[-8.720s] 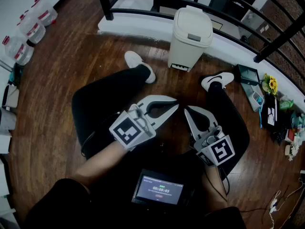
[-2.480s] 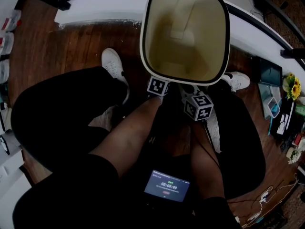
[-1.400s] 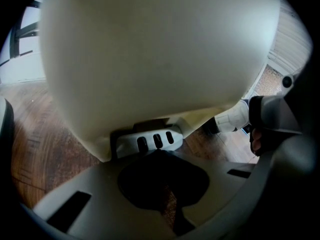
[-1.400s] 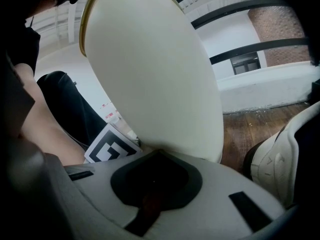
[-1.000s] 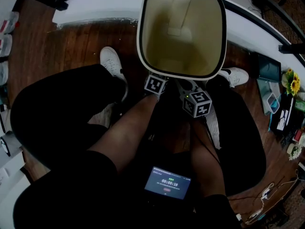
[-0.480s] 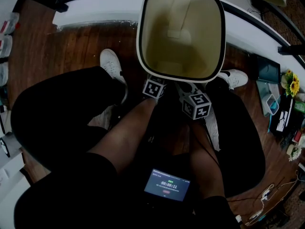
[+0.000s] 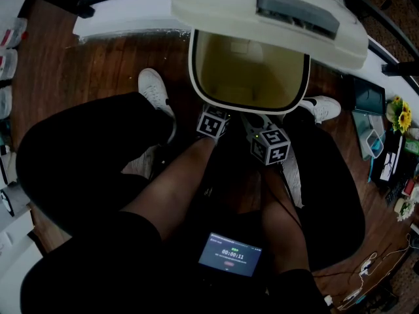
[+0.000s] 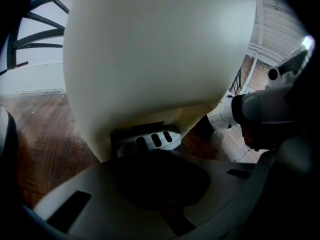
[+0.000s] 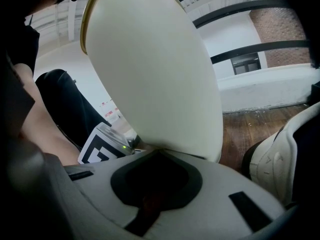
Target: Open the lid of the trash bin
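Observation:
The cream trash bin (image 7: 249, 100) stands between the person's feet, its inside showing. Its lid (image 7: 268, 12) hangs tilted over the far half of the opening. Both grippers reach under the bin's near rim, so the head view shows only their marker cubes, the left cube (image 7: 213, 124) and the right cube (image 7: 270, 146). In the left gripper view the left gripper (image 8: 150, 151) is shut, tips at the slotted foot pedal (image 8: 145, 140) under the bin wall (image 8: 160, 49). The right gripper (image 9: 157, 151) is shut too, tips against the bin's lower wall (image 9: 160, 79).
White shoes (image 7: 156, 89) (image 7: 321, 108) flank the bin; one shoe (image 9: 275, 164) is close on the right gripper's right. A small screen (image 7: 229, 257) sits at the person's lap. A white ledge (image 7: 131, 21) with black railing runs behind. Clutter (image 7: 393, 149) lies far right.
The lid, raised out of sight a second ago, has swung down and forward over the far part of the opening. Bin and grippers have hardly moved.

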Tool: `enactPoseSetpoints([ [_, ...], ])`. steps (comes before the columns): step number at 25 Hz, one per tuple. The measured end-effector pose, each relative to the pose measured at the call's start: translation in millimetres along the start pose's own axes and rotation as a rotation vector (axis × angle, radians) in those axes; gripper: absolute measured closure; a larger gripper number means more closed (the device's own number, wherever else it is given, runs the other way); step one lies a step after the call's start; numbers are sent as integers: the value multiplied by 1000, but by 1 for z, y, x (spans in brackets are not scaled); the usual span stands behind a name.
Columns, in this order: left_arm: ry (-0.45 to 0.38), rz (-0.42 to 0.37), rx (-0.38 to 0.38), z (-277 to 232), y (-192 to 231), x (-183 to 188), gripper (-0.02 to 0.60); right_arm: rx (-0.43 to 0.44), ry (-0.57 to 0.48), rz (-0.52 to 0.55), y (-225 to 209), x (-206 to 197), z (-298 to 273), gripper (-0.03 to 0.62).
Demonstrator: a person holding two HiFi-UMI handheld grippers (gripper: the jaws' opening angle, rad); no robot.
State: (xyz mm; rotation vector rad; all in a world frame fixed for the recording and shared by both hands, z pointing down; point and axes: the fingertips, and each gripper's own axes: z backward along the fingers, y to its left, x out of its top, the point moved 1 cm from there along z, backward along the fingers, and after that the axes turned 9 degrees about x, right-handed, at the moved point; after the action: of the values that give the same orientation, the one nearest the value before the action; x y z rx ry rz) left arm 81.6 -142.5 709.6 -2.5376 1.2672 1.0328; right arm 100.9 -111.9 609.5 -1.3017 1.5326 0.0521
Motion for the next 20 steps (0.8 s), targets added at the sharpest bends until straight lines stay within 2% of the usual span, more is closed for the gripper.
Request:
enactPoseSetpoints([
  [7,-32,-4,7,7,-1,1,546,-5,-1,20,2,3,0,574],
  [11,-43,20,1,11,-5,4,546,-3,3,29,3,2,2,574],
  [13,-52,-12,-7,13,-7,8,546,-6,2,41,3,4,3,574],
  [17,-76,-168,-3,23,-11,15,545,3,-2,31,7,6,4,574],
  [20,-102,-145,-7,28,-9,12,545,7,-22,3,8,7,5,574],
])
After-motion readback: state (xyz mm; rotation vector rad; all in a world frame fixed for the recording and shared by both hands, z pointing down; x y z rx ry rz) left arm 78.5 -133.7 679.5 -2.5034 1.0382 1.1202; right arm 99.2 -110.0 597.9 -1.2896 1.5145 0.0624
